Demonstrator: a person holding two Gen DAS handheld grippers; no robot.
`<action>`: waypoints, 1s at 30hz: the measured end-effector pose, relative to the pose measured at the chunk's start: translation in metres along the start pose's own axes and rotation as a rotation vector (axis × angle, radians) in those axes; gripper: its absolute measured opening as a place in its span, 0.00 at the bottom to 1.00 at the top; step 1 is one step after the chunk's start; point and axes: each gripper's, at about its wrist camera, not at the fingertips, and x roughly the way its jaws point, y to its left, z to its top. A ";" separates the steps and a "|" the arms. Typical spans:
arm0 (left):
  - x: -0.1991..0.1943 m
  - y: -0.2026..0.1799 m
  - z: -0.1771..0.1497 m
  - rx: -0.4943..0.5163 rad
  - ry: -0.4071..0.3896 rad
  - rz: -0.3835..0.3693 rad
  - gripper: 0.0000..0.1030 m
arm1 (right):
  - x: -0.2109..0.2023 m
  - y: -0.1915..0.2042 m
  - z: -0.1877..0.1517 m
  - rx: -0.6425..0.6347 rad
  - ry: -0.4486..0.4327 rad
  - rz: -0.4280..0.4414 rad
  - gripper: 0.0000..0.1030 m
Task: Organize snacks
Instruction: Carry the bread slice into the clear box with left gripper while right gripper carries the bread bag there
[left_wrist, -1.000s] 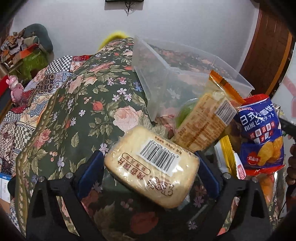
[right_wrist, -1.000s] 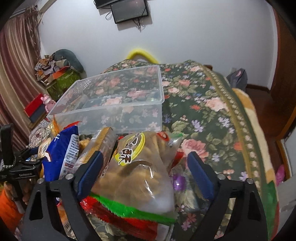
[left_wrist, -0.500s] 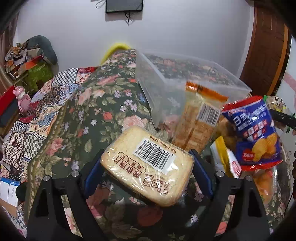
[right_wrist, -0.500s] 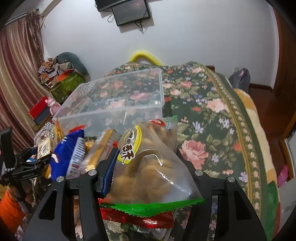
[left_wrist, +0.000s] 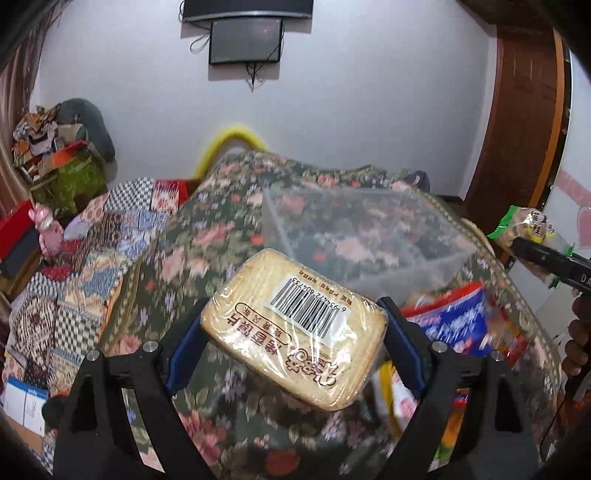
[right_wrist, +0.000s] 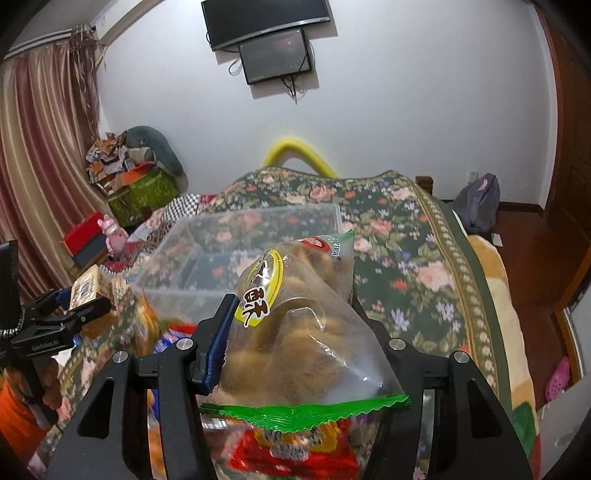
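Note:
My left gripper (left_wrist: 293, 332) is shut on a pale wrapped biscuit pack (left_wrist: 295, 325) with a barcode, held above the bed. My right gripper (right_wrist: 291, 328) is shut on a clear bag of brown pastries (right_wrist: 303, 328) with a green edge and yellow label, also lifted. A clear plastic bin (left_wrist: 362, 240) stands on the floral bedspread beyond both; it also shows in the right wrist view (right_wrist: 236, 251). The left gripper with its pack appears at the left of the right wrist view (right_wrist: 79, 295). The right gripper's bag shows at the right of the left wrist view (left_wrist: 524, 229).
A pile of snack bags lies below the grippers, with a blue bag (left_wrist: 450, 325) and a red bag (right_wrist: 295, 454). The floral bedspread (right_wrist: 406, 251) extends right. Boxes and clutter (right_wrist: 136, 184) stand against the far wall. A backpack (right_wrist: 480, 203) sits on the floor.
Both grippers have risen with their snacks, away from the pile, and the bin now lies lower in view. The right gripper closed on the pastry bag.

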 end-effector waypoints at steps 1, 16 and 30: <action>0.000 -0.002 0.006 0.000 -0.009 0.002 0.85 | 0.000 0.001 0.003 -0.001 -0.007 0.002 0.52; 0.036 -0.029 0.058 0.019 -0.025 -0.020 0.85 | 0.044 0.024 0.035 -0.080 -0.011 -0.033 0.52; 0.111 -0.033 0.066 -0.004 0.140 -0.031 0.85 | 0.109 0.013 0.040 -0.104 0.162 -0.088 0.52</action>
